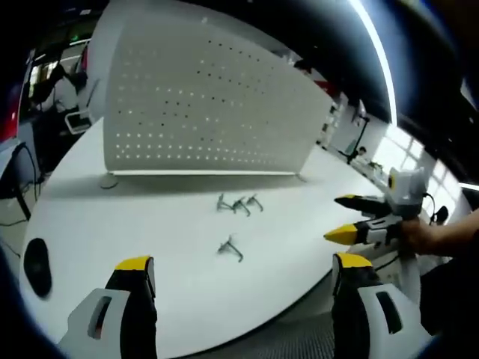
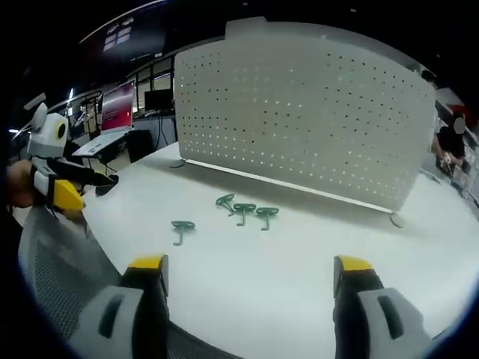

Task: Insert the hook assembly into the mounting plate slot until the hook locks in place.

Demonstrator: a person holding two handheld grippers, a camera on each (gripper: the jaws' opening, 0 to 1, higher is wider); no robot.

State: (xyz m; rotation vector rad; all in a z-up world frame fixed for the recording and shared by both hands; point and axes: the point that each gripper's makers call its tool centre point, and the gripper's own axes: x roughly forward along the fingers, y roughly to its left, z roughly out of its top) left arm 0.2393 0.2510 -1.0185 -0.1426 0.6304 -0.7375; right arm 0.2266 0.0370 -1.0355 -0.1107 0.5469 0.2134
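- so, nothing is picked up yet: four small green hooks lie on the white table (image 2: 314, 277), in front of the upright perforated mounting plate (image 2: 314, 112), well apart from it.
- three hooks (image 2: 247, 209) sit close together in a short row nearer the plate; the single hook (image 2: 182, 227) lies by itself, nearer the table edge and the grippers.
- in the left gripper view the same lone hook (image 1: 231, 248) lies between that gripper's jaws and the row (image 1: 239, 204) behind it.
- the step in hand looks like the approach to a hook; the lone one seems the easiest, since nothing crowds it.
- to do it well, i would come down with the jaws straddling the shank, not the curled end, and grip so the insertion tab stays free and points toward the plate's holes.
- the hooks are thin and lie flat, so a shallow, low approach is likely needed or the jaws may skid them across the smooth top.
- left gripper (image 1: 243, 273): jaws spread wide, empty, held low at the near table edge, aimed at the plate.
- right gripper (image 2: 251, 273): jaws likewise parted and empty, hovering over the table edge, facing the plate.
- a hand (image 1: 419, 238) holds it off the table's side.
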